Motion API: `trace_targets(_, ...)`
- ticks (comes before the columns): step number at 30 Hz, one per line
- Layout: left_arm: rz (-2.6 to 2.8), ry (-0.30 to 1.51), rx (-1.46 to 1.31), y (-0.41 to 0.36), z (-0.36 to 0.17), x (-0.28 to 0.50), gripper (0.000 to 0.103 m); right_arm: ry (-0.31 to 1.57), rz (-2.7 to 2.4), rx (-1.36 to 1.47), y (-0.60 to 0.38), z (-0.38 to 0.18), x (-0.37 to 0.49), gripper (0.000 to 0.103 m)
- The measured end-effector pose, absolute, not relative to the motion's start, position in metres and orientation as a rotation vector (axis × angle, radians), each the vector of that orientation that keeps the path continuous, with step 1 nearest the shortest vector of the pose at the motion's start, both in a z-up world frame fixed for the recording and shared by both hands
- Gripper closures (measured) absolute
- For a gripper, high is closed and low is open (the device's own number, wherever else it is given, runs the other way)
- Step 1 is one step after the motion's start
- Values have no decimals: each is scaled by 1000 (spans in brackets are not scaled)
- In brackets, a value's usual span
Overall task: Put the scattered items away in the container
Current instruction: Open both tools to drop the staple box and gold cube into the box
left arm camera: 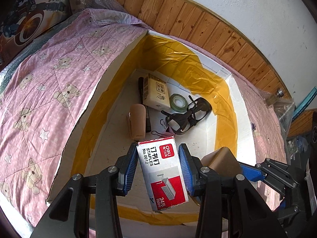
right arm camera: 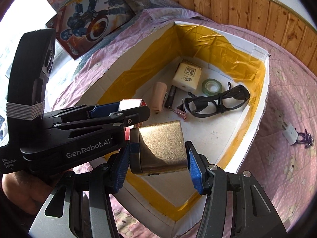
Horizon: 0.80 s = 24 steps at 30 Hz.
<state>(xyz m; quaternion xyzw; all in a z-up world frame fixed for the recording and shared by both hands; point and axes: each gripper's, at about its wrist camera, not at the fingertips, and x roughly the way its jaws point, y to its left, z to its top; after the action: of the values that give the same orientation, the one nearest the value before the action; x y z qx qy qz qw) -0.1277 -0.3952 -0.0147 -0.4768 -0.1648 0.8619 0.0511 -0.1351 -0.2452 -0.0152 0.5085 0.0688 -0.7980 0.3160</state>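
My left gripper [left arm camera: 158, 154] is shut on a white and red staples box [left arm camera: 164, 172] and holds it above the near end of the white container [left arm camera: 231, 103] lined with yellow tape. In the right wrist view my right gripper [right arm camera: 159, 150] is shut on a gold box [right arm camera: 162, 142], also above the container [right arm camera: 265, 75], just right of the left gripper [right arm camera: 126, 107]. Inside lie a tissue pack [left arm camera: 156, 93], a tape roll [left arm camera: 179, 102], black glasses [left arm camera: 186, 117], a beige stapler [left arm camera: 136, 123], a black pen [left arm camera: 147, 121] and pink binder clips [left arm camera: 166, 132].
The container rests on a pink bear-print quilt [left arm camera: 49, 83]. On the quilt to the right lies a white plug [right arm camera: 290, 133] with purple clips [right arm camera: 307, 136]. A toy box [right arm camera: 93, 21] lies at the far left. A wood-panelled wall [right arm camera: 257, 6] runs behind.
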Motion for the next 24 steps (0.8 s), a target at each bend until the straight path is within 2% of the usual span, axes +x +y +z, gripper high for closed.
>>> trace_targets(6,2640,-455,-1495,-395,-22,-134,59,195,-2097,1338,-248,-15,-135,45)
trace_targets(18,2652,-566,-1497,-407,-16,-133,58,93,-2134,1337,-226,-7,-126,45)
trace_targets(24,2660,-558,-1493,-401,-7,-123,57,63,-2154,1322,-215,0,-112,45)
